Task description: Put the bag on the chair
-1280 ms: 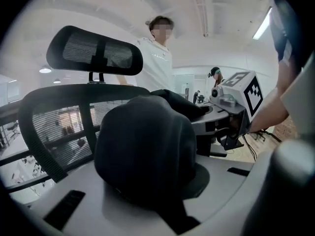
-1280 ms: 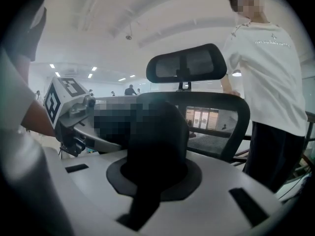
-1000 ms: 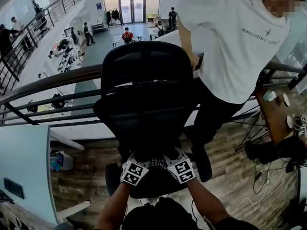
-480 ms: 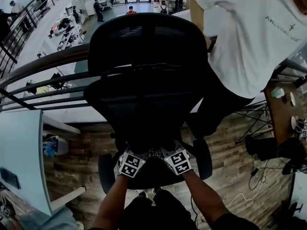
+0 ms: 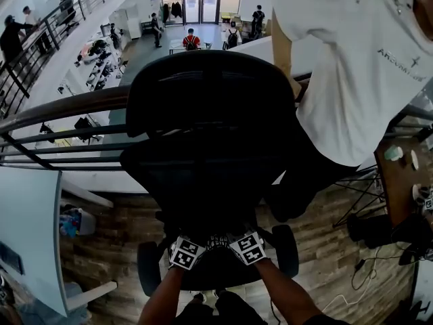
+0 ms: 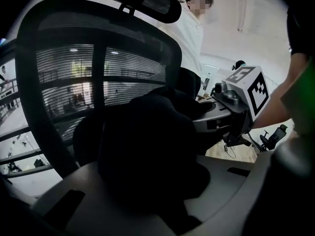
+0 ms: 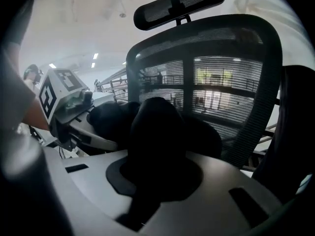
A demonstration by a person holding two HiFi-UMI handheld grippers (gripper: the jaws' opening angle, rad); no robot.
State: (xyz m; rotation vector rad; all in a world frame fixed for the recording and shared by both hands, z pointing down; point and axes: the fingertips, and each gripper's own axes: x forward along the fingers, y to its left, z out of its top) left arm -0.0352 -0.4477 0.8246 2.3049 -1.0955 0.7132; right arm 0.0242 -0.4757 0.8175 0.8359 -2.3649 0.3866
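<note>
Both tools sit a little lower in the head view than a second ago, nearer the seat of the chair (image 5: 210,114), and the chair back fills more of the frame's middle. The left tool (image 5: 189,244) and the right tool (image 5: 245,242) lie side by side at lower centre, their marker cubes nearly touching. Each is pinching the black bag (image 6: 147,146), whose dark bulk sits between the jaws in both gripper views (image 7: 157,132). The bag hangs over the seat, just in front of the mesh backrest (image 7: 221,82); whether it touches the seat cannot be made out. The headrest (image 6: 142,1) juts out at the top of the left gripper view. Two armrests (image 5: 150,266) flank the tools at lower left and lower right. Close behind the chair runs a railing (image 5: 61,110), and a person in a white shirt (image 5: 358,80) stands against it at upper right. A desk (image 5: 399,175) with cups lies at the right edge, above the wooden floor (image 5: 115,229).
</note>
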